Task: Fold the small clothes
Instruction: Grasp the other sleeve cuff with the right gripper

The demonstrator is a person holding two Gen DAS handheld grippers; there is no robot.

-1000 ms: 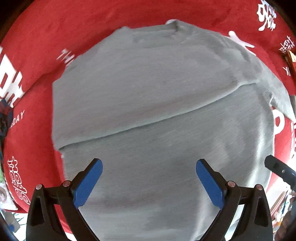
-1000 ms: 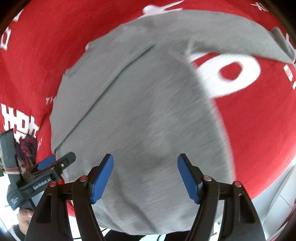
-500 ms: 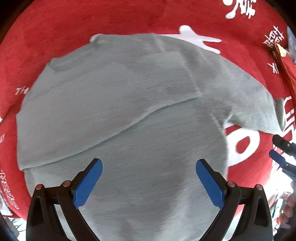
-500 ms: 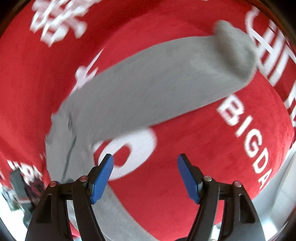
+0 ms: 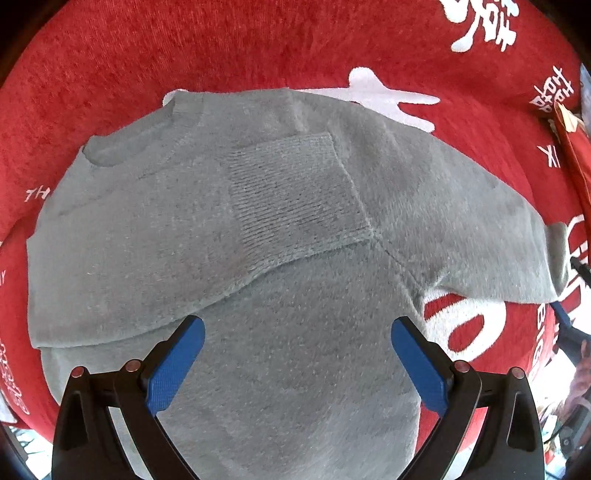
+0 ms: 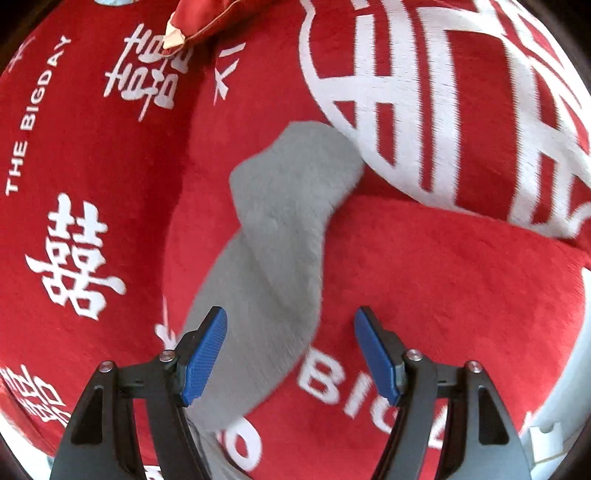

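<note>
A small grey sweater (image 5: 288, 258) lies flat on a red blanket (image 5: 258, 44) with white lettering. Its left sleeve is folded across the chest, ribbed cuff (image 5: 291, 192) near the middle. The other sleeve (image 5: 480, 229) stretches out to the right. My left gripper (image 5: 295, 354) hovers open above the sweater's lower body, holding nothing. In the right wrist view the outstretched grey sleeve (image 6: 280, 229) runs up from between the fingers to its cuff. My right gripper (image 6: 291, 350) stands open over that sleeve, with nothing held between its blue pads.
A red cushion (image 6: 461, 110) with a large white pattern lies just beyond the sleeve's cuff. A red packet (image 6: 207, 22) sits at the blanket's far edge. The blanket's pale edge (image 6: 546, 435) shows at the lower right, and clutter (image 5: 569, 424) lies past it.
The left gripper has slid rightward over the sweater. The right gripper has swung away from the sweater's body and rolled, now looking along the outstretched sleeve. Both stayed open.
</note>
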